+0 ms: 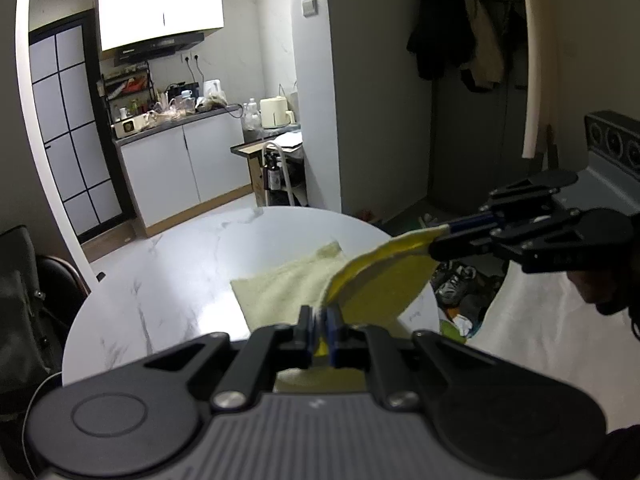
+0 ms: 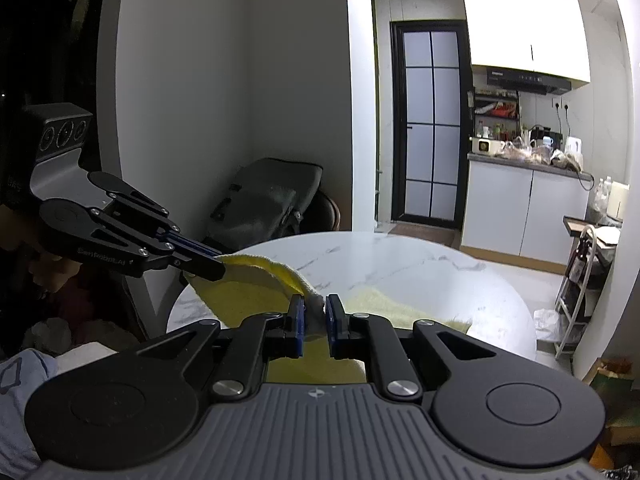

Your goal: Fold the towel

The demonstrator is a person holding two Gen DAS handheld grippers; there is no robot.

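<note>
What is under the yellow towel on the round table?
The far part of the towel lies flat on the white marble table. The near edge is lifted, with air beneath. What the flat part covers cannot be seen.

We see a yellow terry-cloth towel (image 1: 384, 284), soft and nubbly, on the round white marble-look table (image 1: 172, 280), whose veined top is smooth and glossy. Above the table, the black matt plastic left gripper (image 1: 320, 330) and right gripper (image 2: 315, 322) carry blue pads and shiny metal screws.
</note>
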